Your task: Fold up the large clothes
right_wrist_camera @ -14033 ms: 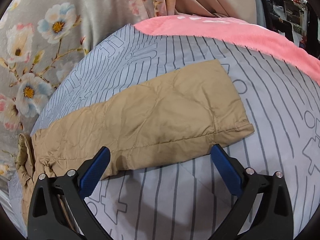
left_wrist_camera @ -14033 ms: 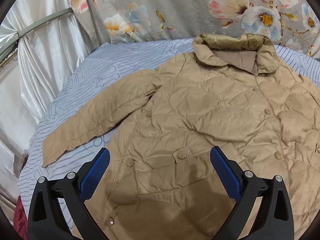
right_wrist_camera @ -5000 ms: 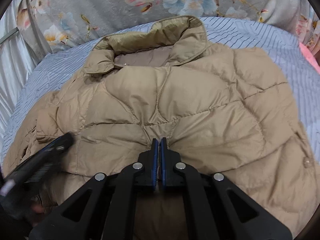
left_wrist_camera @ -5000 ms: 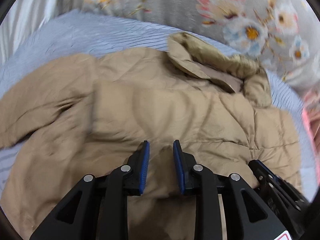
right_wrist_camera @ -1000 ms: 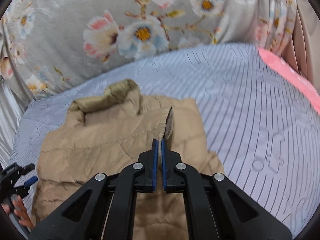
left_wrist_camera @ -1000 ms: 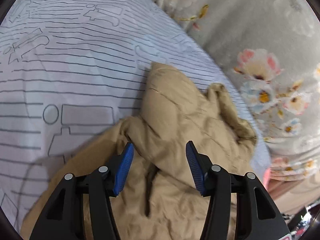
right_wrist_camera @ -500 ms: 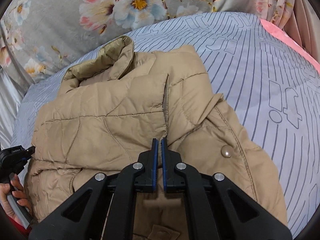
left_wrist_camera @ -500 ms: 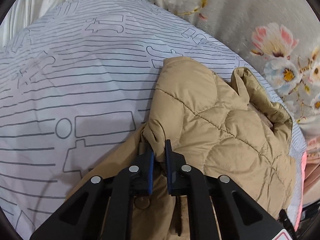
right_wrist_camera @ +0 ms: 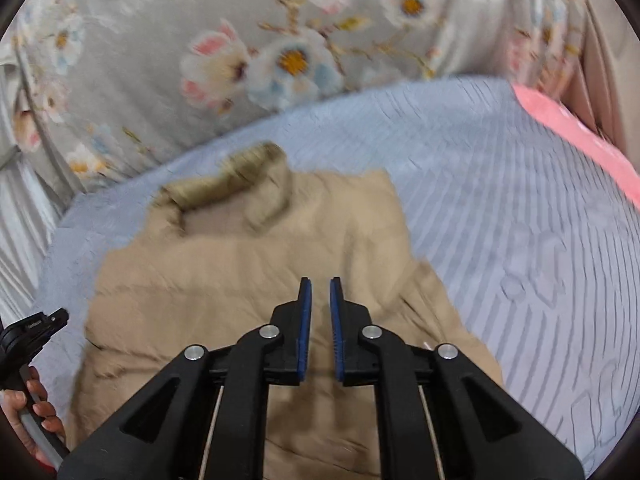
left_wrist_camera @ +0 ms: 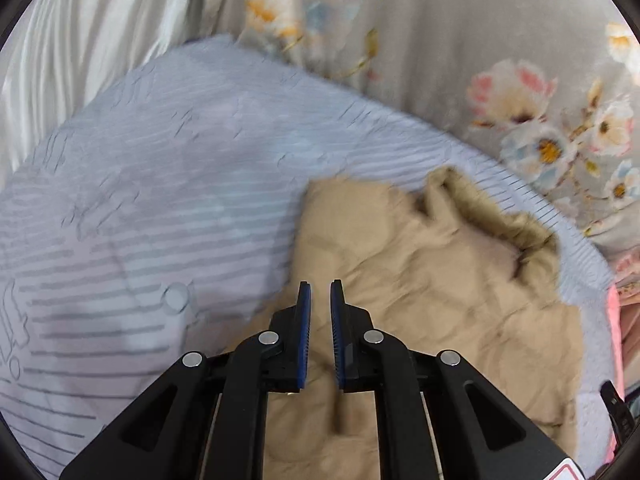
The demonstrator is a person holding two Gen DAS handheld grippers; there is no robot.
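A tan quilted jacket (left_wrist_camera: 440,280) lies on the striped bed, its sides folded in and its collar (left_wrist_camera: 492,208) at the far end. It also shows in the right wrist view (right_wrist_camera: 248,272), with the collar (right_wrist_camera: 224,188) at the back. My left gripper (left_wrist_camera: 320,292) hovers over the jacket's left edge, its jaws a narrow gap apart with nothing between them. My right gripper (right_wrist_camera: 319,290) hovers over the jacket's right side, its jaws also slightly apart and empty. Both views are motion-blurred.
The bed has a light blue striped sheet (left_wrist_camera: 160,200). A grey floral curtain (right_wrist_camera: 280,52) hangs behind it. A pink blanket (right_wrist_camera: 580,144) lies at the right. The left gripper and the hand holding it (right_wrist_camera: 28,364) show at the right wrist view's left edge.
Both grippers have let go of the jacket folds they pinched half a second ago and opened slightly. Both have pulled back and up from the jacket.
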